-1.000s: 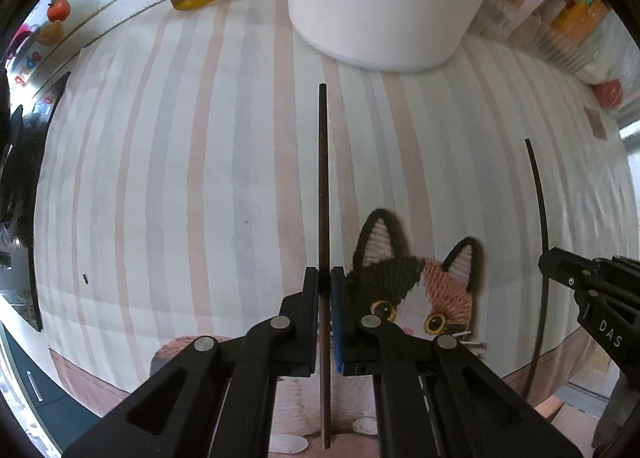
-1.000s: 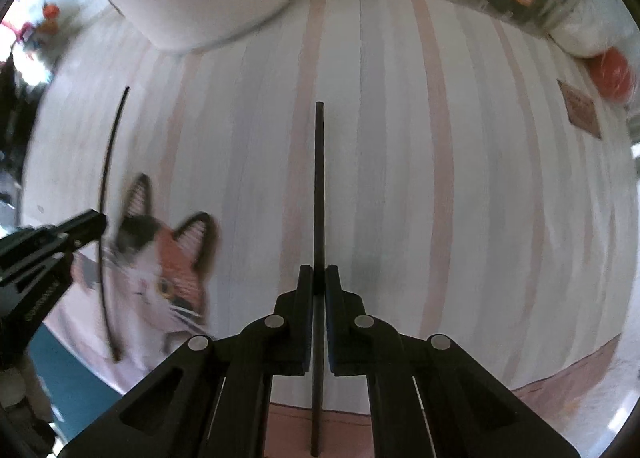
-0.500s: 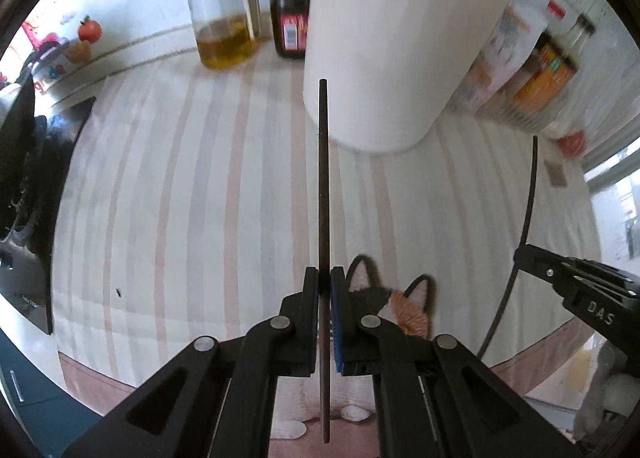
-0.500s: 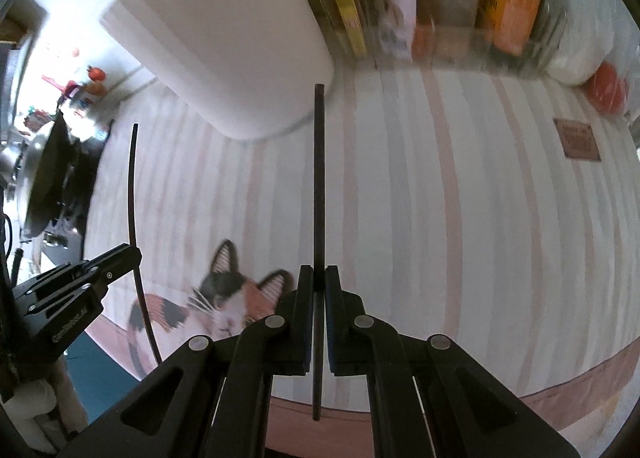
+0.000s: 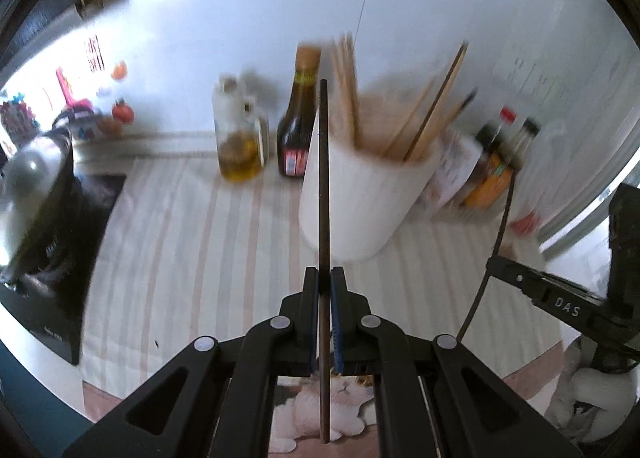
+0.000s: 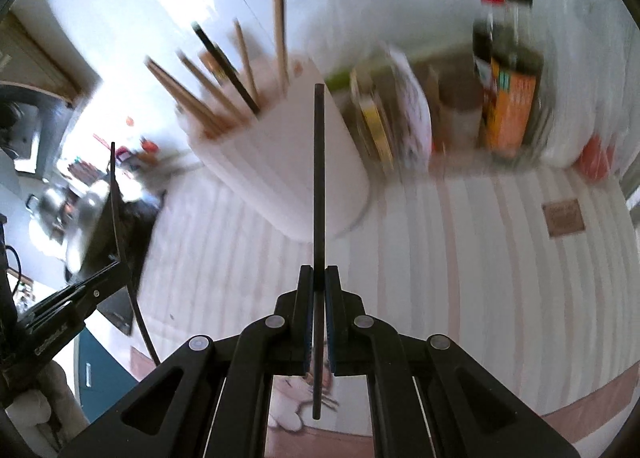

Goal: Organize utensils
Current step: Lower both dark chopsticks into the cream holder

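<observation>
My left gripper point(image 5: 324, 278) is shut on a dark chopstick point(image 5: 324, 177) that points up and forward. My right gripper point(image 6: 319, 278) is shut on a second dark chopstick point(image 6: 319, 177), also held upright. A white utensil holder point(image 5: 360, 201) stands ahead on the striped cloth, with several wooden chopsticks point(image 5: 432, 113) sticking out of it. In the right wrist view the holder point(image 6: 280, 177) is ahead and slightly left. Each gripper shows at the edge of the other's view: the right one point(image 5: 560, 302) and the left one point(image 6: 72, 310).
An oil jar point(image 5: 240, 137) and a dark sauce bottle point(image 5: 298, 129) stand behind the holder by the wall. More bottles and packets point(image 6: 504, 97) crowd the right back. A black stove with a pot point(image 5: 36, 197) sits at the left. The striped cloth point(image 5: 180, 258) has a cat picture near the front edge.
Both grippers have risen and tilted up with their chopsticks. The view now takes in the holder's open top and the wall, where before it showed the cloth and cat picture.
</observation>
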The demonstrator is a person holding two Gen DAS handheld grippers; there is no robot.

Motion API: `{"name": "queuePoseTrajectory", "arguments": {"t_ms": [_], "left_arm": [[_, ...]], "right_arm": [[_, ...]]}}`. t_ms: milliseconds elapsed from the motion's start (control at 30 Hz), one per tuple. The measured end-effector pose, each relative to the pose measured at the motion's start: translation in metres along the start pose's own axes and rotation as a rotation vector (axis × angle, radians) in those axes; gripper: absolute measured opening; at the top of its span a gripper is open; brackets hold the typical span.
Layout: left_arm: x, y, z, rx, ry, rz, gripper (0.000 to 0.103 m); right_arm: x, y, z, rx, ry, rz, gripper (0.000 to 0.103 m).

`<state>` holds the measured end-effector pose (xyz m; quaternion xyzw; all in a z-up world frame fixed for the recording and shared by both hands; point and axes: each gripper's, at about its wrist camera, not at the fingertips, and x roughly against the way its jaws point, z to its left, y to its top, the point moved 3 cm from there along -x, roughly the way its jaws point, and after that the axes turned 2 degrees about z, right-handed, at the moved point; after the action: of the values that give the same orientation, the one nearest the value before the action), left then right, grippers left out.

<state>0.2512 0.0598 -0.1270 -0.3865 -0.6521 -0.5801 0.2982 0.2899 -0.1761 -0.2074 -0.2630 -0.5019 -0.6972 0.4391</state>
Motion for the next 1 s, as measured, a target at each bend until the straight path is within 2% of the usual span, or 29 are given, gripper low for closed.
{"name": "queuePoseTrajectory", "arguments": {"t_ms": [200,467,700,833,1000], "left_arm": [[0.034,0.039,-0.011,-0.005,-0.034,-0.116,0.003],[0.05,0.098,-0.026,-0.008,-0.061,-0.236,0.003],[0.038,0.141,-0.036,-0.022,-0.051,-0.302,0.003],[0.024,0.154,-0.038,-0.03,-0.033,-0.32,0.003],[0.007,0.166,-0.04,-0.033,-0.005,-0.342,0.003]], "right_arm": [[0.036,0.036,0.02,0.028,0.044,-0.114,0.005],[0.069,0.09,0.045,0.071,0.073,-0.274,0.005],[0.08,0.132,0.055,0.095,0.045,-0.392,0.005],[0.078,0.155,0.053,0.096,0.018,-0.442,0.005],[0.071,0.167,0.051,0.111,0.004,-0.478,0.005]]}}
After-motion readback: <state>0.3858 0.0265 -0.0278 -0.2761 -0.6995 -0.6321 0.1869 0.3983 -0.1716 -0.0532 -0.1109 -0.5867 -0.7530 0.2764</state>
